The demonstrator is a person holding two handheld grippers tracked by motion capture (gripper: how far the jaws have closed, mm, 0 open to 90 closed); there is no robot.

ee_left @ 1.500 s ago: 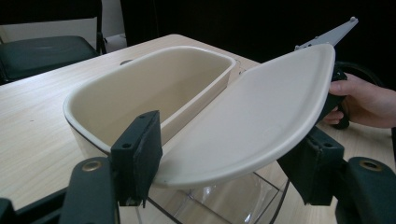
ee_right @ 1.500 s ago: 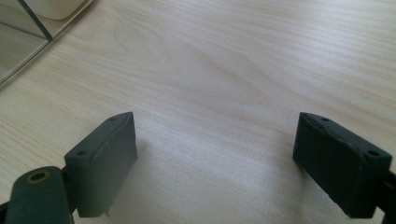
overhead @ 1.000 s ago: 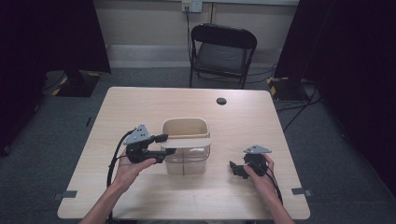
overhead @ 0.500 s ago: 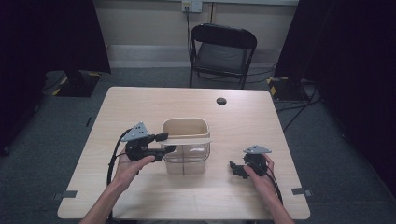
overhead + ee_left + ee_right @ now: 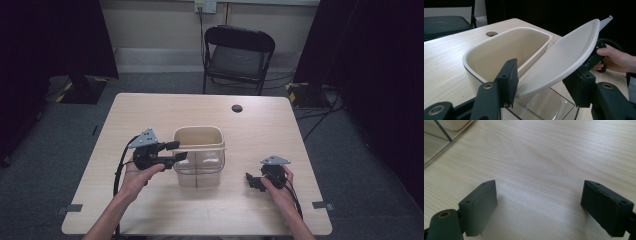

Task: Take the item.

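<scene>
- The bin (image 5: 198,157), a clear tub with a cream rim and a hinged cream lid (image 5: 564,57), stands at the middle of the worktop (image 5: 165,107), nearer the near edge. The left gripper (image 5: 176,153) is at its left side, and its jaws have just been closing around the near-left end of the lid; the pads look close against it or just touching, so the pinch may not be firm.
- If that hold is shallow, the smooth curved lid could slip out and drop back onto the rim.
- In the left gripper view the lid is tilted, half lifted. Pulling sideways instead of swinging it about the hinge could drag or tip the light bin, since nothing braces it.
- The right gripper (image 5: 255,181) rests on the worktop well to the right of the bin, jaws spread and empty, so it gives no support.
- Squeezing harder could flex the thin lid.
</scene>
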